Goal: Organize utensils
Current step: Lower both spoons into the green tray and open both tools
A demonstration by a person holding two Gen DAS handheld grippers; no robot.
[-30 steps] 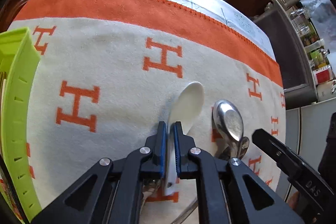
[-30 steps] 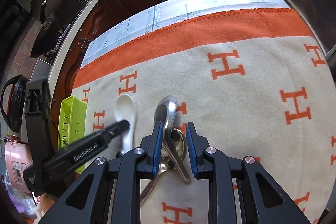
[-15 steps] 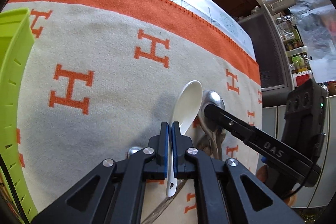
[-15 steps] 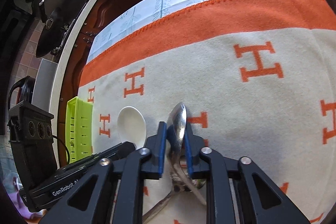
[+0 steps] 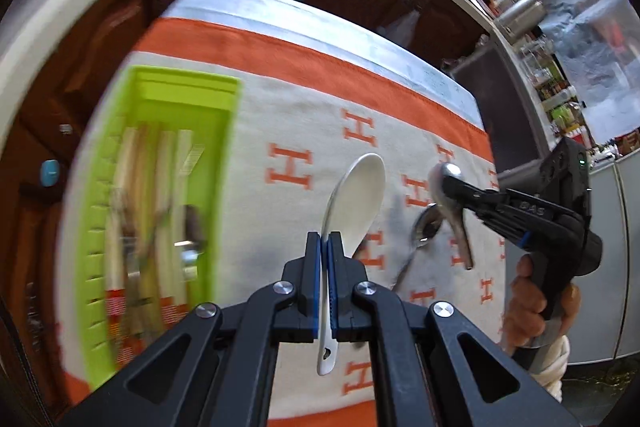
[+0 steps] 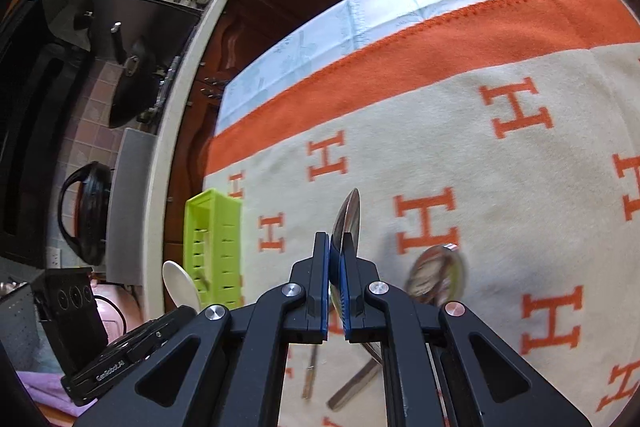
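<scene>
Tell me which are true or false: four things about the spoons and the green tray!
1. The left tool grips a white ceramic spoon. True.
2. The right tool is empty. False: it pinches a shiny metal spoon.
3. The lime-green plastic tray already holds utensils. True.
4. No spoon is left on the cream blanket with orange H letters. False: another metal spoon lies there.

We see a cream woollen blanket [image 6: 460, 147] with orange H letters and an orange border, a lime-green plastic slotted tray [image 5: 168, 99] left of our black, blue-padded left gripper [image 5: 328, 247], and a glossy white ceramic spoon [image 5: 360, 195].
</scene>
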